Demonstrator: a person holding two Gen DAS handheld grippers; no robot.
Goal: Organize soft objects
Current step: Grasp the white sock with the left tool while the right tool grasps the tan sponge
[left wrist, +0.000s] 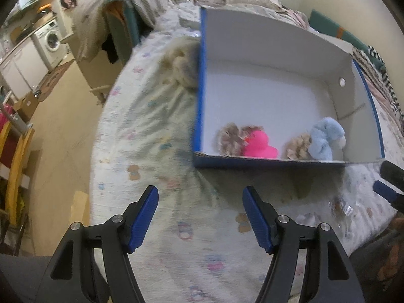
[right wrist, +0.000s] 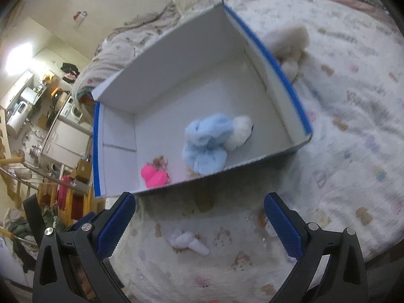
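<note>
Gathered along near wall of blue-edged white cardboard box (right wrist: 118, 93) on bed: fluffy light-blue plush toy (right wrist: 204, 146), pink plush (right wrist: 152, 176); left gripper (left wrist: 200, 202) and right gripper (right wrist: 199, 214) spread apart, empty, poised for more.

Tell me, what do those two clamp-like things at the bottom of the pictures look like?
Each tool, left and right, has two black plastic arms with silver round pivot pins. Their fingers carry blue, finely textured pads. No cables, markings or sleeves show.

Dim warm indoor light, soft motion blur, fisheye bending, dark vignette corners
</note>
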